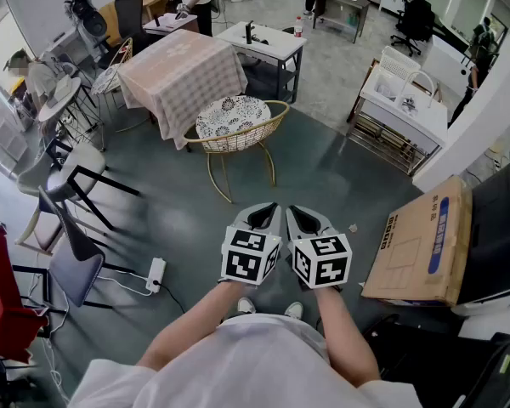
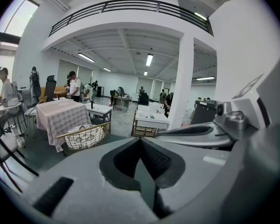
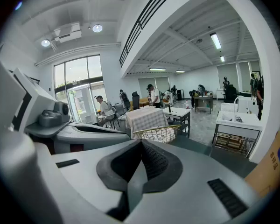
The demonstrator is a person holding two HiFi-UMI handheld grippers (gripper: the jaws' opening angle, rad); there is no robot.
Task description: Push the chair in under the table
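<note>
Task not yet begun. Left gripper (image 1: 266,215) and right gripper (image 1: 296,217), fingers closed on nothing, are held side by side, well apart from the wire chair (image 1: 235,122). The chair stands at the near edge of the cloth-covered table (image 1: 180,68), apparently not tucked under; the whole push remains.

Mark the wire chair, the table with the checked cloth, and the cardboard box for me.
wire chair (image 1: 231,117), head view, on its patterned seat cushion.
table (image 1: 183,66), head view, on the checked cloth over its top.
cardboard box (image 1: 418,243), head view, on its flat top face.
</note>
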